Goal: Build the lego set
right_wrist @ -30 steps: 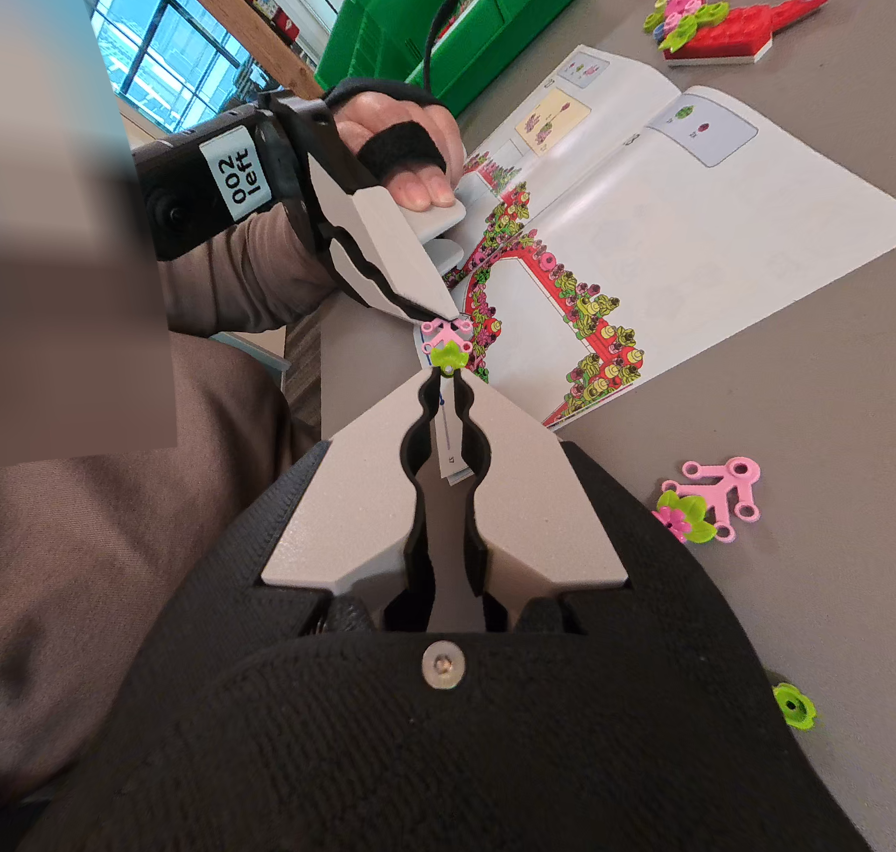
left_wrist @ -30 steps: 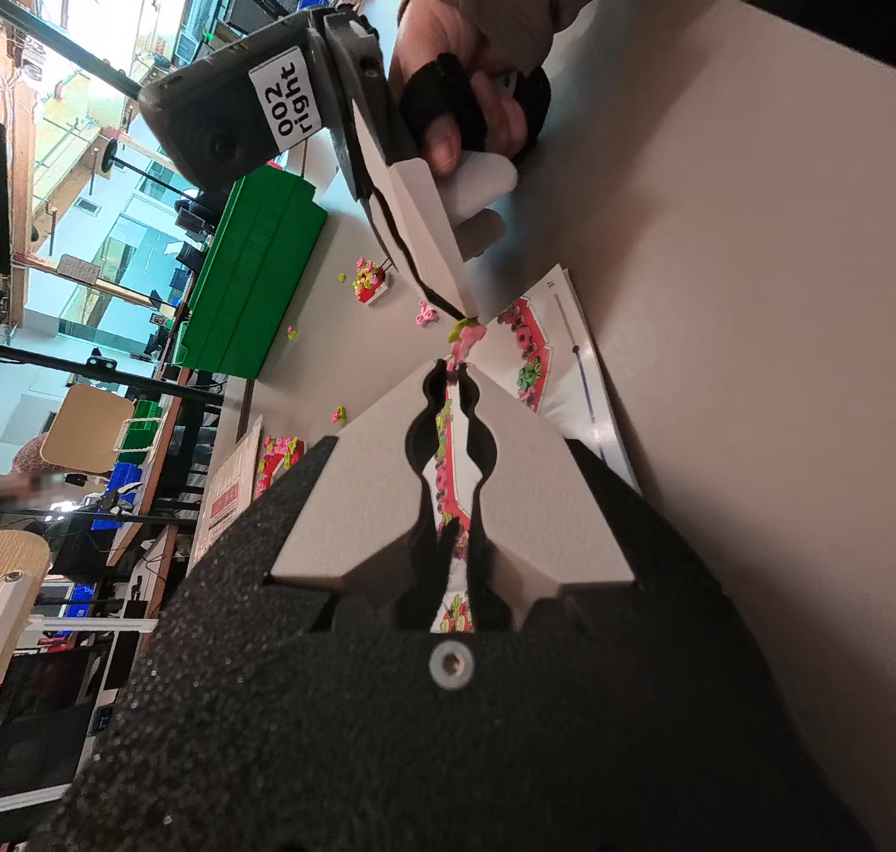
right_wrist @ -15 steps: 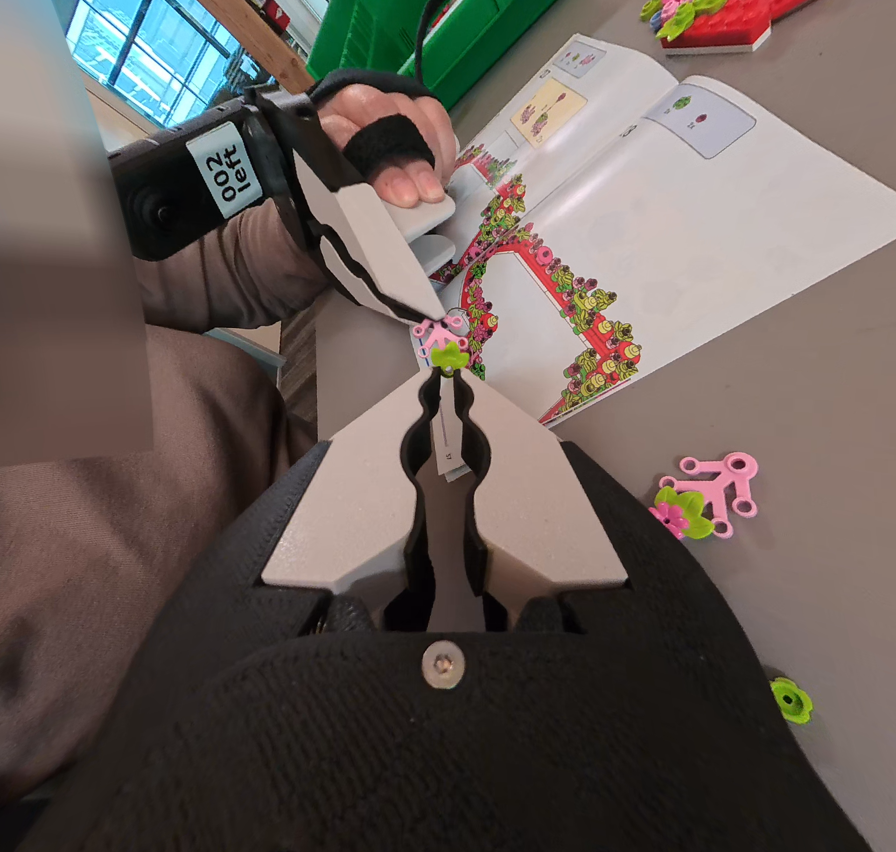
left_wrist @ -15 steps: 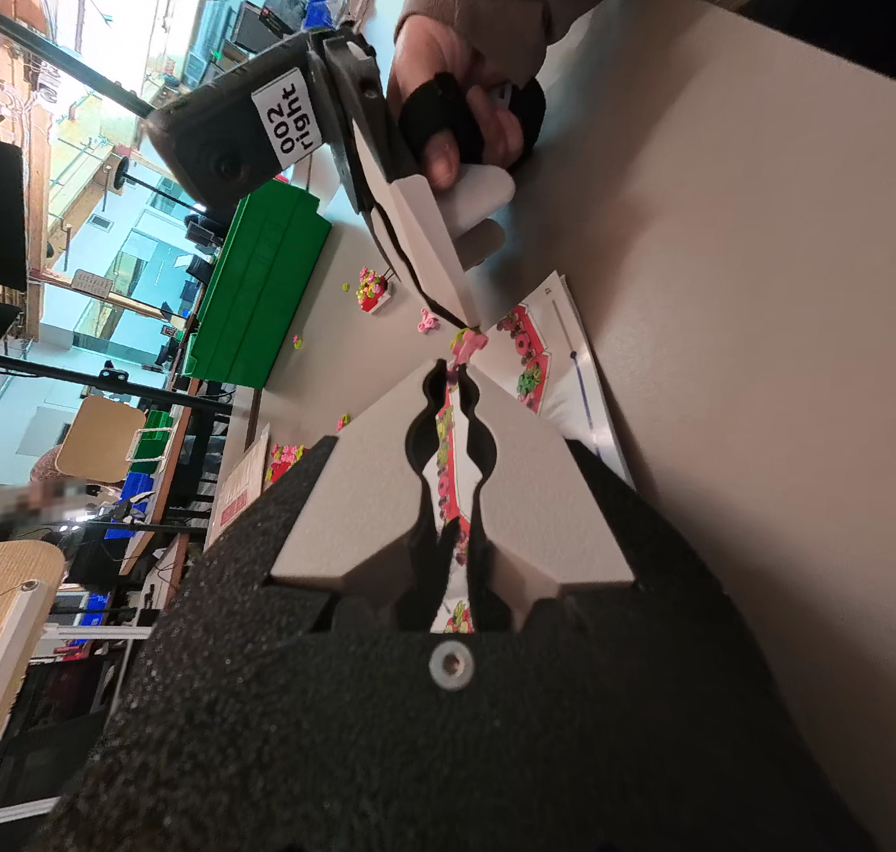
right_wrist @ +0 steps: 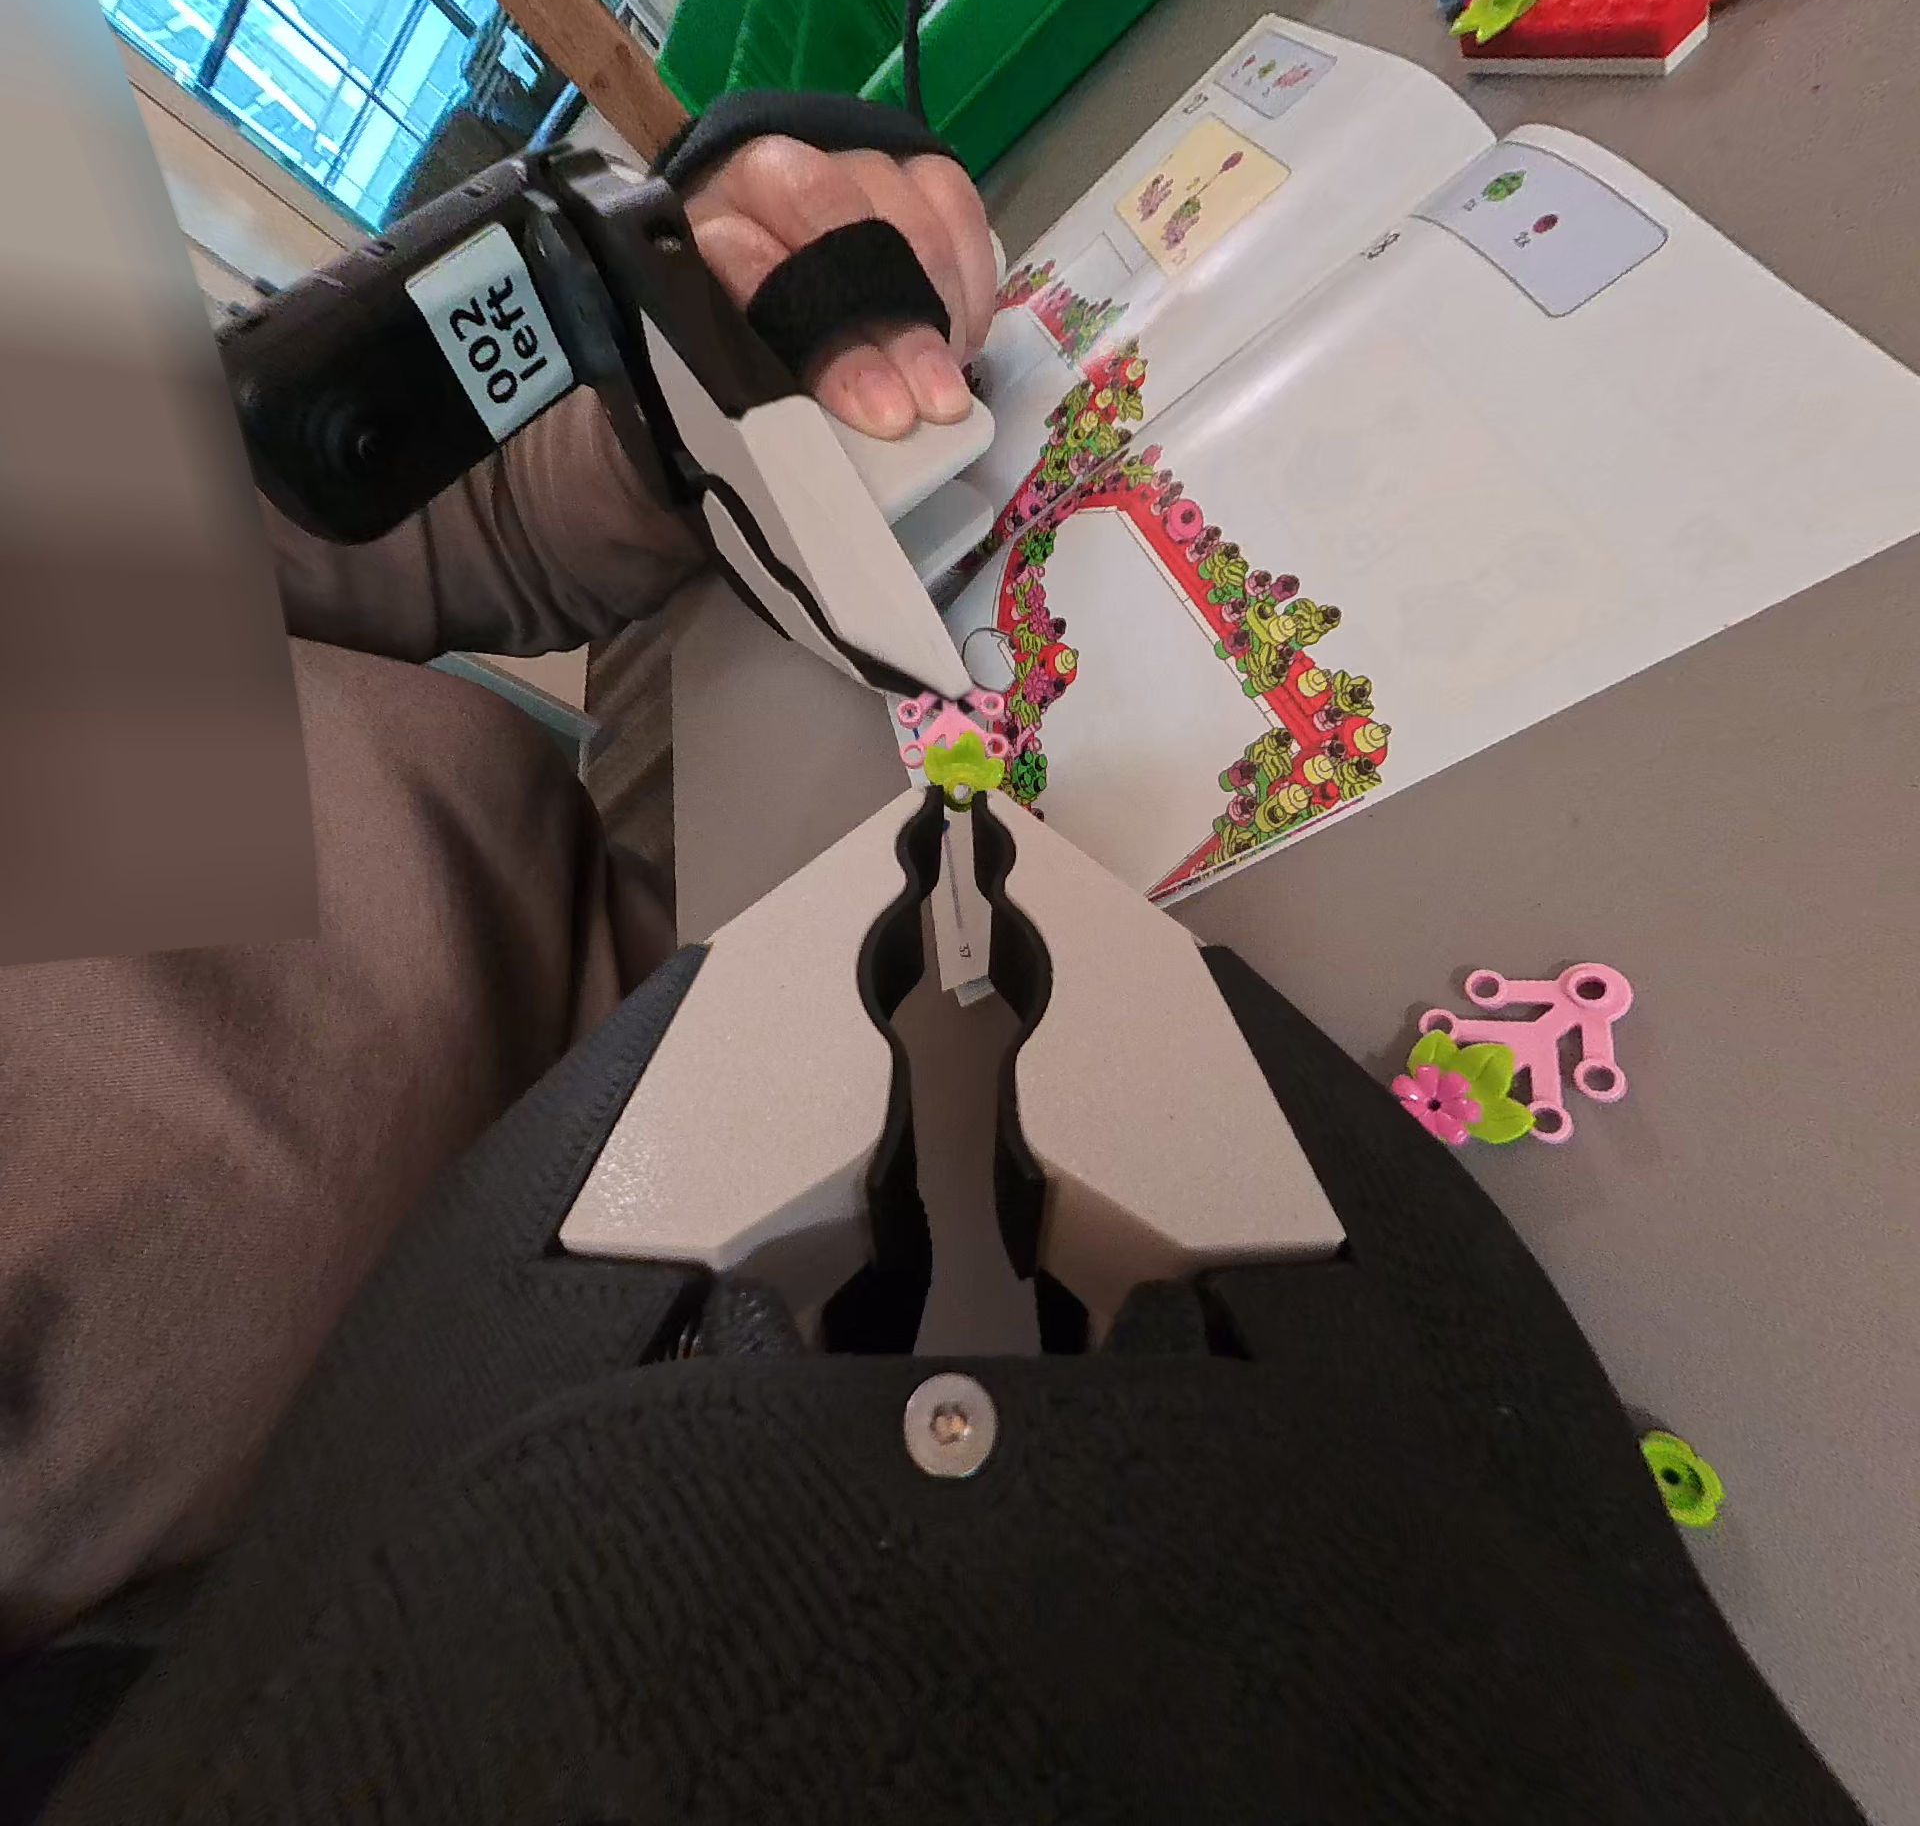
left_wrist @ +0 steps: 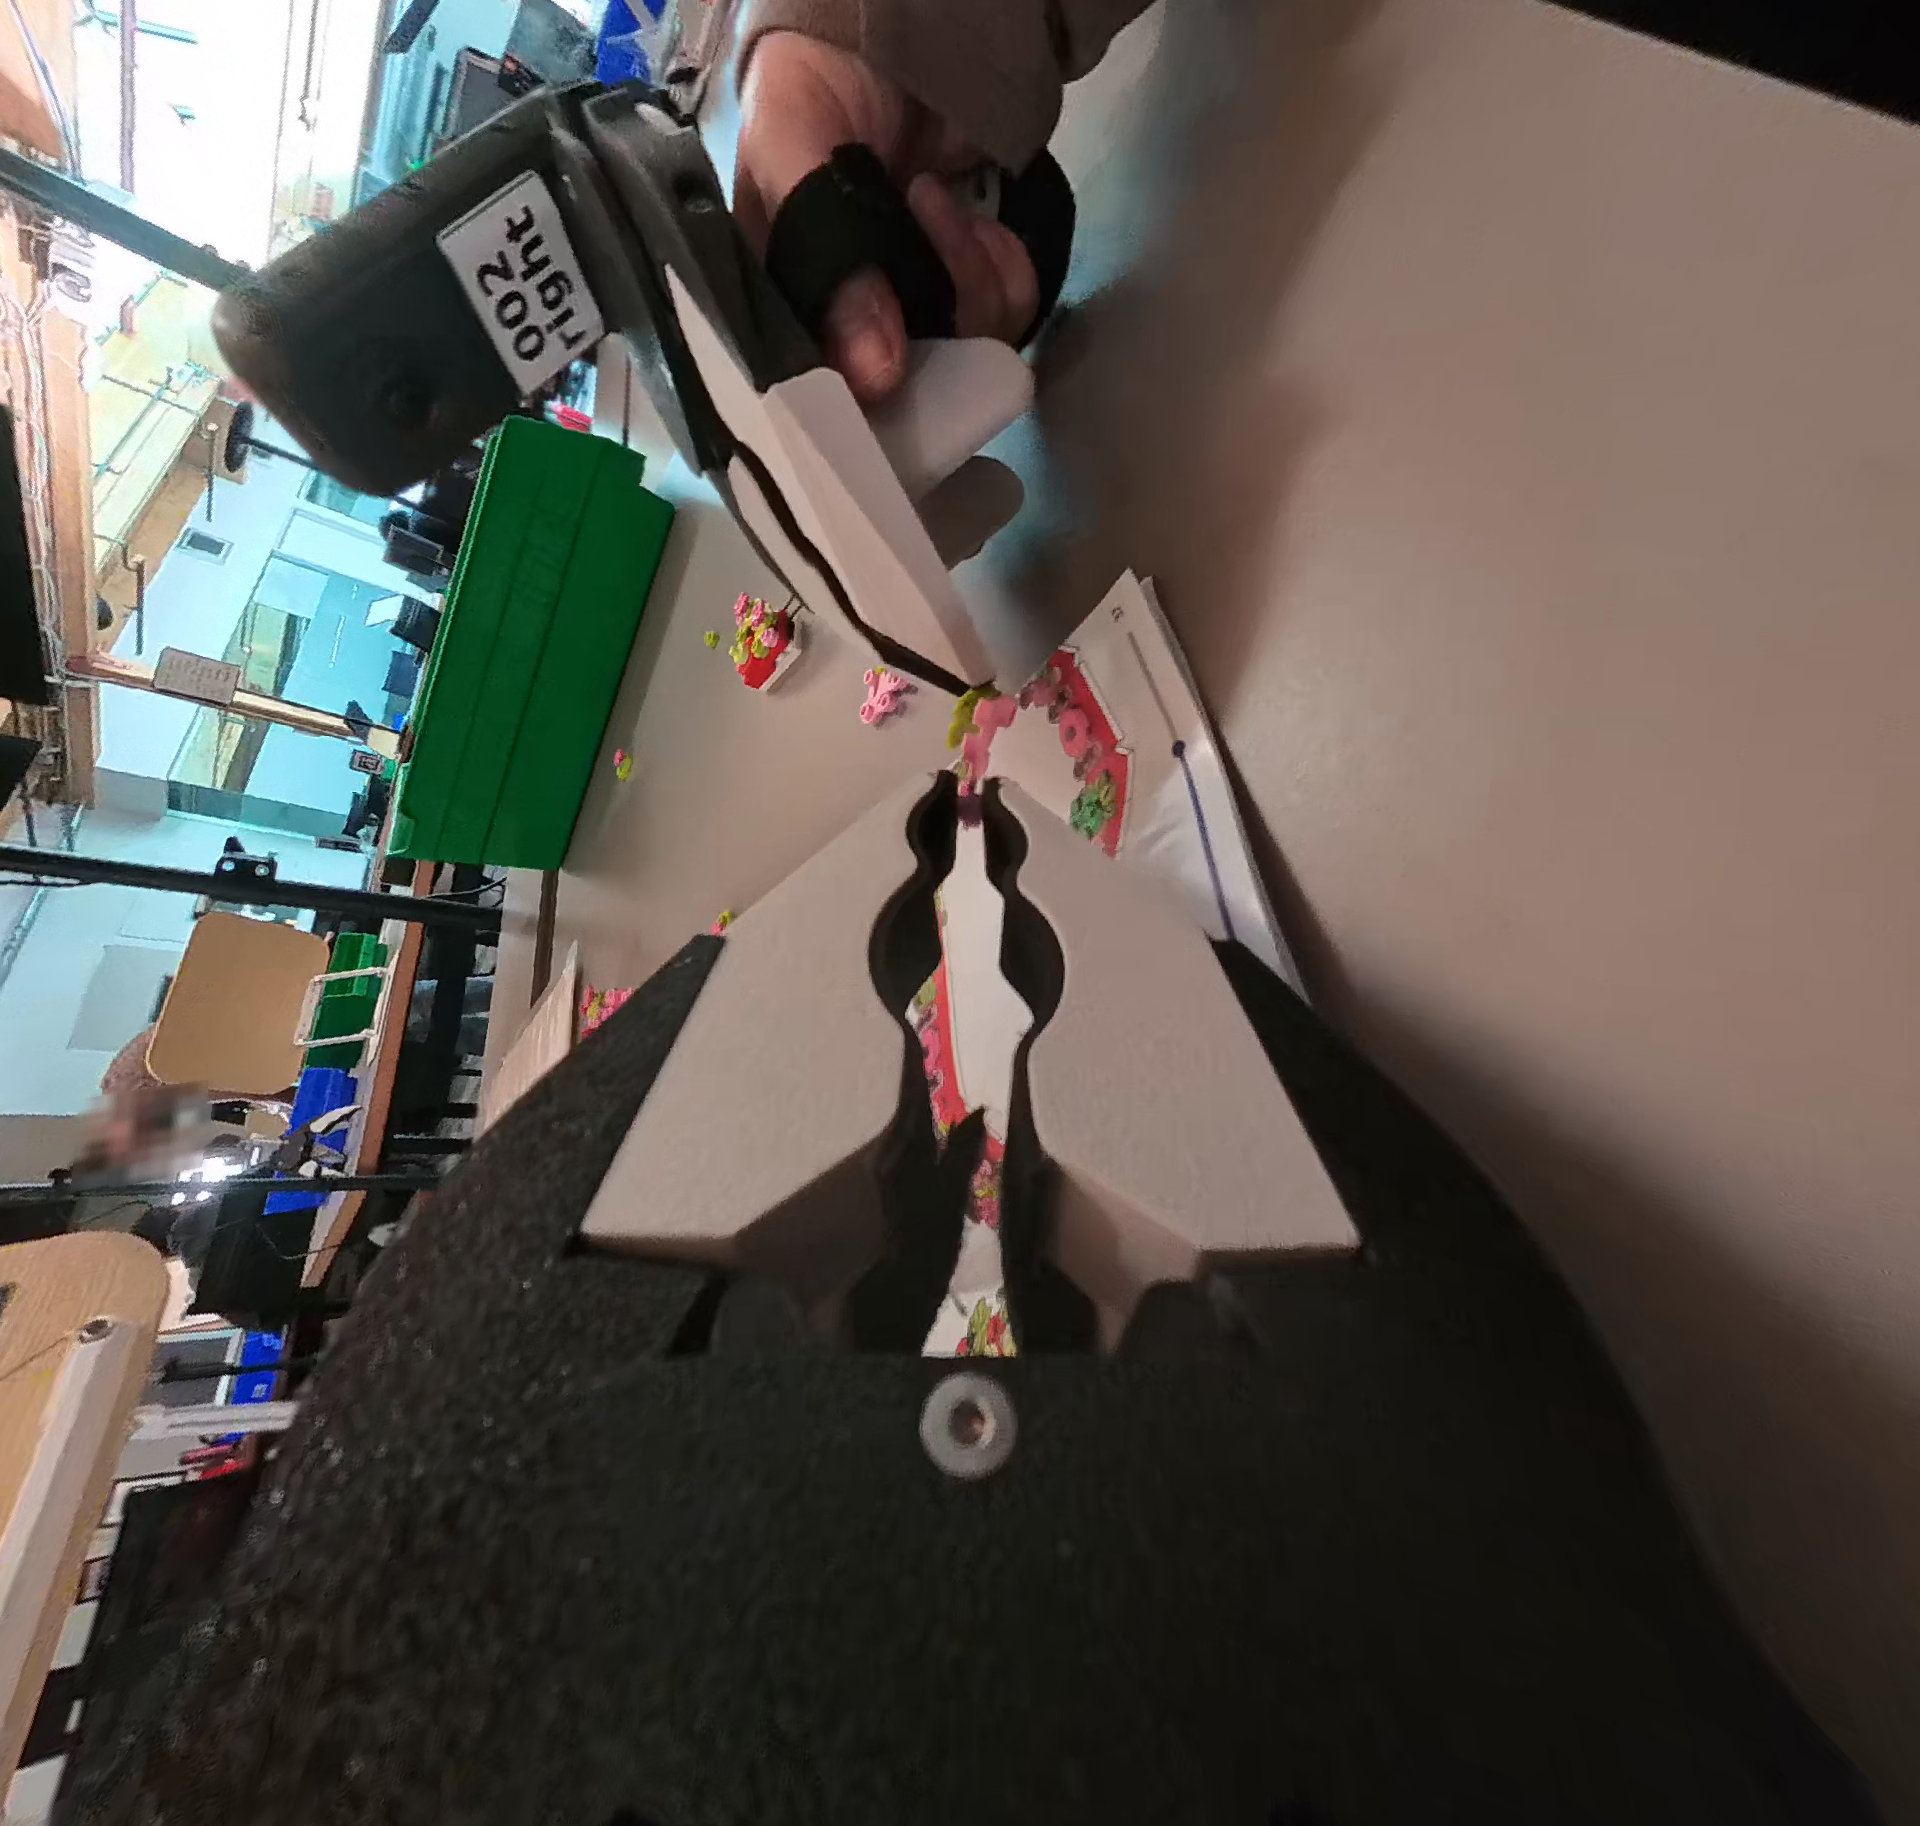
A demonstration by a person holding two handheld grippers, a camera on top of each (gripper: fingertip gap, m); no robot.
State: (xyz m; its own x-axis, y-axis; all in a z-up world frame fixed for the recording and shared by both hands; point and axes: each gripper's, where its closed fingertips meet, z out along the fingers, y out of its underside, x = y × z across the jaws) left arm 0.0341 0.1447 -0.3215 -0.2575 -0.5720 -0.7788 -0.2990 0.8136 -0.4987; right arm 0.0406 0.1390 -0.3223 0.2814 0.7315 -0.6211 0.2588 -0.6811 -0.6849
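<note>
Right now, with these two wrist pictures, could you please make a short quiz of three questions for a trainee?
1. True or false: the right gripper pinches the lime leaf piece.
2. The left gripper holds: A) a pink branched stem piece; B) a red brick.
3. Fill in: the open instruction booklet lies on the ___.

Key: 1 true; 2 A; 3 table.

Gripper fingers (right_wrist: 1143, 1080): matt pale grey plastic, finely grained.
Gripper body (right_wrist: 935, 1620): black, rough ribbed texture.
Screw (right_wrist: 948, 1428): shiny metal.
Instruction booklet (right_wrist: 1455, 488): glossy printed paper.
Pink branch piece (right_wrist: 1548, 1033): smooth shiny plastic.
Table (right_wrist: 1714, 841): smooth matt grey.
Green bin (left_wrist: 540, 654): smooth plastic.
Sleeve (right_wrist: 520, 550): soft brown cloth.
</note>
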